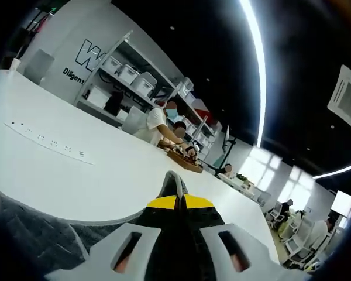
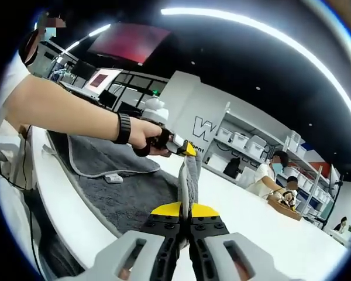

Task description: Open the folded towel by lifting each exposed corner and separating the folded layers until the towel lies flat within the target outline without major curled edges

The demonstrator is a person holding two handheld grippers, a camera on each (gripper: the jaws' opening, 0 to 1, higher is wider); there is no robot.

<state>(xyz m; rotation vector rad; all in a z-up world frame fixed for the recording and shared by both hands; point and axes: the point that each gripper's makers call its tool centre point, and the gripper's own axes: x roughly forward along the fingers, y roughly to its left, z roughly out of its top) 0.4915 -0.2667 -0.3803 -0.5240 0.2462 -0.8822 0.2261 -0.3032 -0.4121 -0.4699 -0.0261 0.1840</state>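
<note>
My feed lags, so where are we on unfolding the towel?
Partly open: the grey terry towel with pale edging spreads across the white table, but a folded layer still lies over it. In hand: the right gripper and left gripper are each shut on the towel's edge, holding it up between them. Left: separate that layer and lay it flat. No target outline is discernible.

Towel [image 2: 126, 199]: grey cloth, matt and napped, with a smoother, paler stitched border. Counter [image 1: 64, 175]: white, smooth, with a faint sheen. Left gripper [image 1: 174, 182] and right gripper [image 2: 185, 206]: matt black fingers [image 2: 164, 231] capped in yellow, on pale grey moulded plastic. Tray [image 1: 185, 160]: brown, wood-like.
</note>
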